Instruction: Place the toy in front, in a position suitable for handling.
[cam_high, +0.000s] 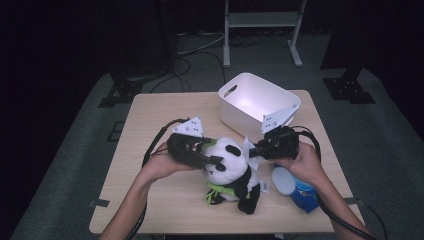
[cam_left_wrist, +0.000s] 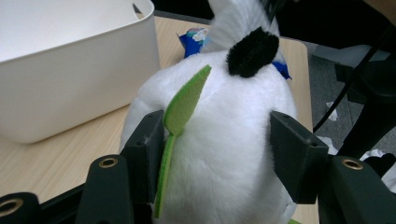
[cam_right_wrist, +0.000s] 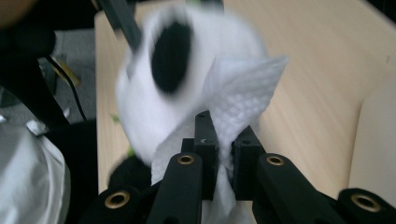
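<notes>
A plush panda (cam_high: 231, 170) with a green leaf and scarf sits upright near the table's front middle. My left gripper (cam_high: 209, 152) comes in from the left and is shut on the panda's head (cam_left_wrist: 224, 140), its pads pressing into the white fur on both sides, with the green felt leaf (cam_left_wrist: 180, 112) against one pad. My right gripper (cam_high: 254, 150) reaches in from the right, shut on a white paper tissue (cam_right_wrist: 243, 98) that lies against the side of the panda's head (cam_right_wrist: 159, 84). In the high view the tissue (cam_high: 248, 146) sticks up between the panda and that gripper.
A white plastic bin (cam_high: 240, 117) stands open at the back right of the wooden table (cam_high: 150, 130); its wall (cam_left_wrist: 70, 84) is close behind the panda. A blue packet (cam_high: 300, 192) lies at the front right under my right hand. Dark floor surrounds the table.
</notes>
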